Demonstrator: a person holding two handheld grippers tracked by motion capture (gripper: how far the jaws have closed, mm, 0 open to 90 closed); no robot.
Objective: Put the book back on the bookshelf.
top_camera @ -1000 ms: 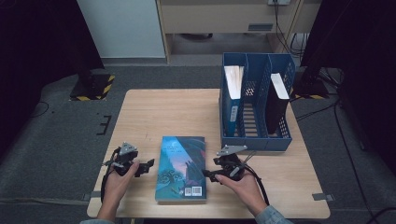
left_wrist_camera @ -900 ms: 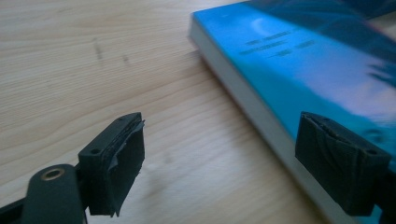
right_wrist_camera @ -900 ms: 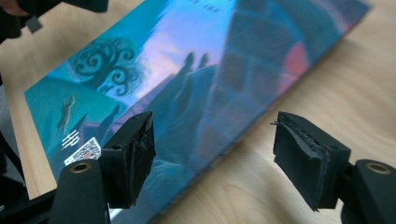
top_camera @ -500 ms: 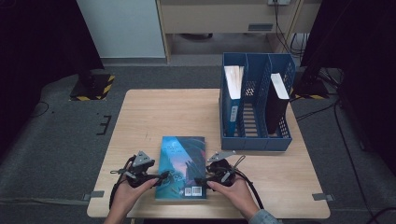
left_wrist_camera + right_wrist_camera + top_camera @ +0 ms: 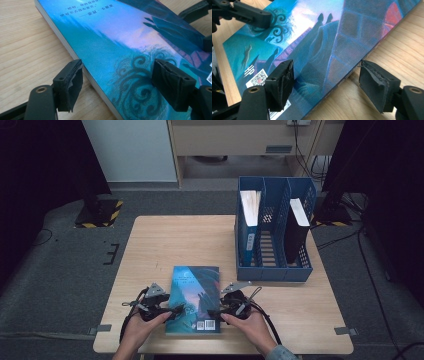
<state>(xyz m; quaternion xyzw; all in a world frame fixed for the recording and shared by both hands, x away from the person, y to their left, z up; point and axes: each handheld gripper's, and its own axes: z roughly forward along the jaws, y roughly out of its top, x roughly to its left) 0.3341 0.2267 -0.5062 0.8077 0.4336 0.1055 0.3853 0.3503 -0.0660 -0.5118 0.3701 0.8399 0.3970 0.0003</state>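
Observation:
A teal-covered book [image 5: 195, 297] lies flat on the wooden table [image 5: 175, 240] near its front edge. My left gripper [image 5: 177, 311] straddles the book's left edge [image 5: 82, 72]: one pad [image 5: 72, 82] stands beside the page edge and the other hovers over the cover [image 5: 112, 50]. Its jaws have just been closing with that edge between them, and I see no firm press. My right gripper [image 5: 214, 311] straddles the right edge the same way. One pad [image 5: 283, 82] is over the cover [image 5: 317, 45], and the other [image 5: 374, 85] stands apart above the table; its jaws have closed a little.
A blue three-slot file holder [image 5: 272, 270] stands at the back right of the table. It holds a blue book [image 5: 248, 220] in the left slot and a dark one [image 5: 295, 225] in the right slot. Bare wood spreads behind and left of the book.
My left hand has slid right, from beside the book to bring its jaws over the book's left edge. The right hand has stayed at the right edge.

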